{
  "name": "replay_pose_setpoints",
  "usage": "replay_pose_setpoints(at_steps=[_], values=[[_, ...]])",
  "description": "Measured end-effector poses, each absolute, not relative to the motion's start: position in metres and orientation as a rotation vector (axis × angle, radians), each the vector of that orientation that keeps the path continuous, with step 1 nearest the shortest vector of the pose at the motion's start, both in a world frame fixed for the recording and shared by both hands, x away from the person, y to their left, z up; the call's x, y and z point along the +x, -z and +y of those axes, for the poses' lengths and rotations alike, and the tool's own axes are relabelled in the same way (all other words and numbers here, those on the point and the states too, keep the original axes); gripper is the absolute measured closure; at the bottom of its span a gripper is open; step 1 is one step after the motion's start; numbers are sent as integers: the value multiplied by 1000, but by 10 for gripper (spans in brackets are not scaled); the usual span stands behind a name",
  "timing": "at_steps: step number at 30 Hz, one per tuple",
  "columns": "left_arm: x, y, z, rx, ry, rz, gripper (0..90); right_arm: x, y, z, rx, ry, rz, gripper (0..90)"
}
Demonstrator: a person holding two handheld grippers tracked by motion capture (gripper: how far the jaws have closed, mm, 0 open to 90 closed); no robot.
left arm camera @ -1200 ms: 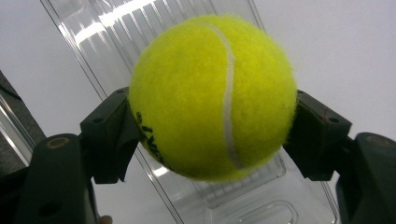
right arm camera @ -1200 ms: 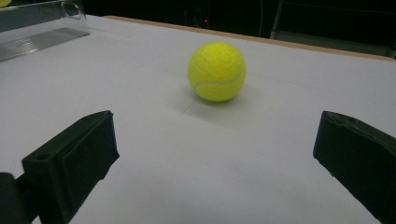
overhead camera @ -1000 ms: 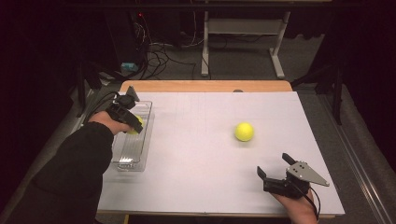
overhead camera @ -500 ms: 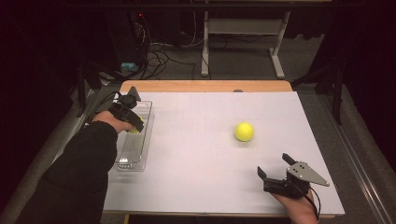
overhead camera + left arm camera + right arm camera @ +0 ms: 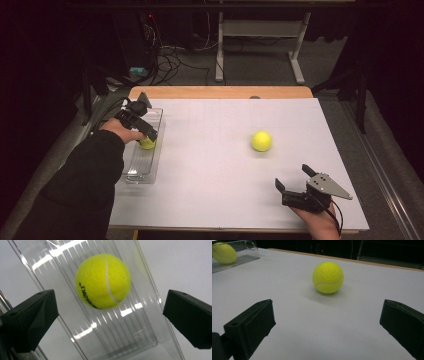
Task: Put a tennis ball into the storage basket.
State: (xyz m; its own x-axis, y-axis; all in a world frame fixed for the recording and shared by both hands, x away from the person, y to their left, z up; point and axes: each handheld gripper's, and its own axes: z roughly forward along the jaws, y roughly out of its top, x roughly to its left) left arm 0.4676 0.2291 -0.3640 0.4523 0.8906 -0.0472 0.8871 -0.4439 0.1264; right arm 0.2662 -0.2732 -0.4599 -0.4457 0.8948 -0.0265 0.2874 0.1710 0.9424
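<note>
A yellow tennis ball lies on the ribbed floor of a clear plastic tray. My left gripper is open just above it, jaws wide apart and clear of the ball. In the high view that gripper hovers over the tray at the table's left, with the ball beneath it. A second tennis ball rests on the white table right of centre. My right gripper is open near the front edge and faces this ball from a short way off.
The white tabletop has a wooden strip along its far edge. In the right gripper view the tray with its ball shows at the far left. Beyond the table are cables and a desk frame on a dark floor.
The ball under my left gripper has dropped lower and now lies in the tray, free of the jaws. The right gripper and the loose ball have stayed put.
</note>
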Motion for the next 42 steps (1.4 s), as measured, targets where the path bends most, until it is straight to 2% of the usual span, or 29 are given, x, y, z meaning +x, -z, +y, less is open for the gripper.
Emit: replay_pose_setpoints(at_steps=[18,42], values=[[442,359,188,2672,-51,1402,8,266,460,-273,1122,-1281,1840,0],[392,376,104,2768,-44,1078,9,266,459,-273,1117,-1283,1840,0]])
